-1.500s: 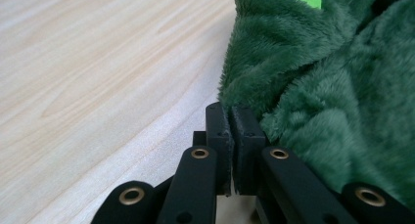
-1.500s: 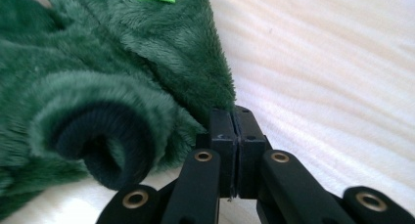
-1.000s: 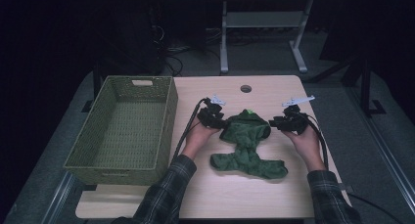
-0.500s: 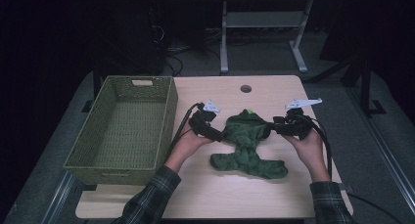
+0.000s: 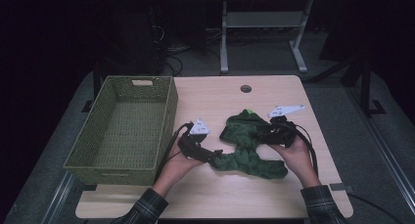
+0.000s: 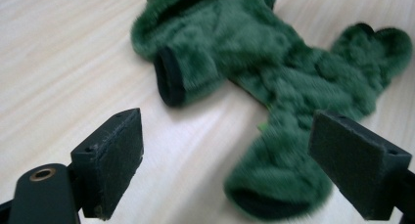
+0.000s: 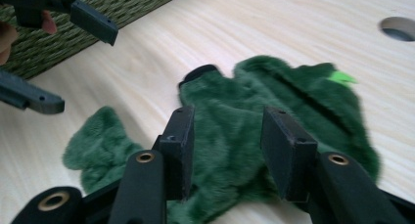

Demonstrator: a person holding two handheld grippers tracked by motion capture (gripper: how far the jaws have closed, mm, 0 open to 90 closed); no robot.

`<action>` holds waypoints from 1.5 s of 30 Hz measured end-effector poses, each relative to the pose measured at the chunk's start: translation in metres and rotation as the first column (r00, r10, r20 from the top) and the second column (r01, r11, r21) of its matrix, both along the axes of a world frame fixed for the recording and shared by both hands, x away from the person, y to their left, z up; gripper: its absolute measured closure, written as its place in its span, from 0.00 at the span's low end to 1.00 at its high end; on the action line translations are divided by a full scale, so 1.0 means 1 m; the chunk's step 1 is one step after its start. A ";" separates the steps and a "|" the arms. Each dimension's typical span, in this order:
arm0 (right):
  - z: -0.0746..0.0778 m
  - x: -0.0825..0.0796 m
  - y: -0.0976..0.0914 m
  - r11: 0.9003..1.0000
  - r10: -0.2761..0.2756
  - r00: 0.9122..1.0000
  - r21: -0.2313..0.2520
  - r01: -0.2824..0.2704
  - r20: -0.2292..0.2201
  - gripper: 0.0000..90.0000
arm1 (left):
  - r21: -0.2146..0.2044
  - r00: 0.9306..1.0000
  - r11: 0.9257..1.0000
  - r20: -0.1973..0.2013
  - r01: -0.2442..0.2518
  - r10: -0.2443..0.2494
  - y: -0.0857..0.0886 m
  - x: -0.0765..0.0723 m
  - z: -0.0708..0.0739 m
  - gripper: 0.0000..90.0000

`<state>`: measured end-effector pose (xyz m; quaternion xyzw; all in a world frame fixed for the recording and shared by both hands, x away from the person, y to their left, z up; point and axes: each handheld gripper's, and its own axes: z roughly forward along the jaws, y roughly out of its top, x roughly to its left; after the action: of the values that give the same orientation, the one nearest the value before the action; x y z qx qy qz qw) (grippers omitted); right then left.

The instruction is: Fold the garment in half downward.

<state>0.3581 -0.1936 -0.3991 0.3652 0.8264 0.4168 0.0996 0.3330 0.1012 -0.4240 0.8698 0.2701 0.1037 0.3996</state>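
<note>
Item, green garment (image 5: 247,148): my left gripper (image 5: 216,157) has just spread open off its near-left leg, right gripper (image 5: 260,134) half-open above it, ungripped; regrasp pending.

L gripper (image 5: 213,157) now open, lower.

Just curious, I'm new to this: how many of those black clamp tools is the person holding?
2. The left gripper sits at the green fleece garment's near-left end; the right gripper is over its right side.

Dim room, dark grey floor (image 5: 342,87). Light wood surface (image 5: 274,94) with a round cable hole (image 5: 245,88). Behind it a grey metal table frame (image 5: 259,23), tangled cables (image 5: 171,62) on the floor.
</note>
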 end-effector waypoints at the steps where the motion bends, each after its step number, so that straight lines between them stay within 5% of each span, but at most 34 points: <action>1: -0.001 -0.002 0.004 1.000 0.003 1.000 0.000 -0.003 -0.008 0.64 | 0.008 1.000 1.000 -0.001 0.007 -0.007 0.001 -0.004 -0.002 0.14; 9: -0.001 -0.012 0.030 0.997 0.077 0.997 0.003 -0.077 -0.013 0.68 | 0.051 1.000 0.999 -0.002 0.019 -0.019 0.010 -0.039 -0.020 0.14; 18: -0.006 -0.026 0.061 0.989 0.146 0.989 0.003 -0.146 -0.017 0.75 | 0.114 1.000 0.993 -0.019 0.027 -0.025 0.016 -0.061 -0.038 0.14; 24: -0.012 -0.037 0.084 0.977 0.214 0.976 0.003 -0.214 -0.025 0.78 | 0.102 0.998 0.994 -0.047 0.036 -0.031 0.019 -0.061 -0.047 0.14; 30: -0.023 -0.047 0.105 0.964 0.265 0.963 -0.026 -0.266 -0.043 0.80 | 0.057 0.998 0.996 0.004 0.063 -0.063 0.024 -0.065 -0.054 0.14; 34: -0.032 -0.049 0.118 0.956 0.286 0.956 -0.054 -0.290 -0.062 0.80 | 0.062 0.997 0.995 0.003 0.082 -0.083 0.028 -0.064 -0.054 0.14; 40: -0.046 -0.047 0.129 0.957 0.261 0.963 -0.115 -0.267 -0.068 0.80 | 0.062 0.996 0.995 0.002 0.083 -0.084 0.028 -0.064 -0.053 0.14; 45: -0.062 -0.048 0.133 0.945 0.262 0.964 -0.189 -0.268 -0.055 0.86 | 0.066 0.996 0.994 0.002 0.085 -0.085 0.028 -0.064 -0.053 0.14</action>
<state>0.3101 -0.0601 -0.4609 0.2456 0.9061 0.3382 0.0658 0.2688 0.1288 -0.4774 0.8930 0.2283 0.0977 0.3754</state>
